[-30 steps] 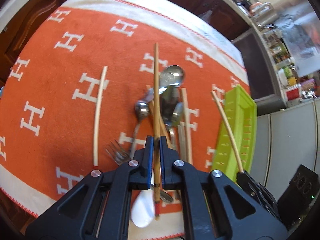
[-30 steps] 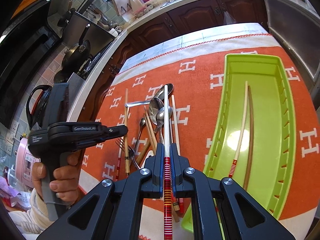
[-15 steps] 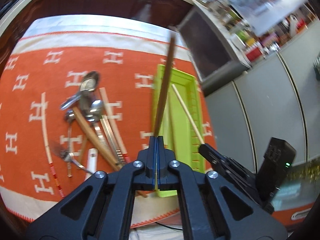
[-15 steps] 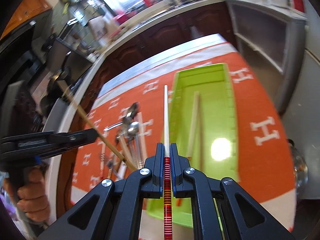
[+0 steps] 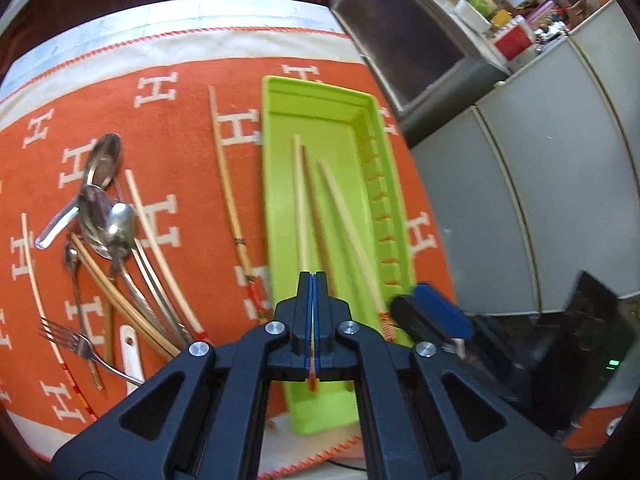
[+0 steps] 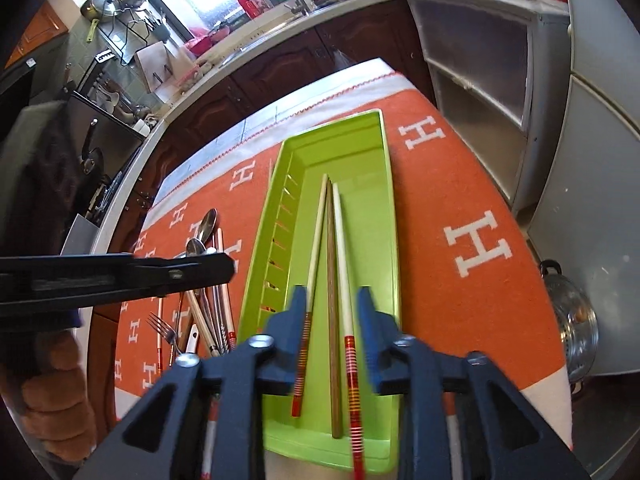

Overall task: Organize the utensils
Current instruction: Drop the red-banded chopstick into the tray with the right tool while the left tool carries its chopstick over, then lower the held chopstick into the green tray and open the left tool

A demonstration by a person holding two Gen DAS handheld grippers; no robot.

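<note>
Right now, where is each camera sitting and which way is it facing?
Left wrist: on the shut left tongs, above the lime green plastic tray's near end, facing down its length; the right tongs show at right.
Right wrist: on the open right tongs, over the same end, facing the kitchen counter; the left tongs and left hand show at left.
Shared: the tray and three wooden chopsticks inside.

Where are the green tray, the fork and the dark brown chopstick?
Tray (image 6: 390, 216), right wrist view, bare right wall.
Fork (image 5: 66, 336), left wrist view, base of tines.
Brown chopstick (image 6: 332, 280), right wrist view, mid-shaft, lying in the tray.
</note>
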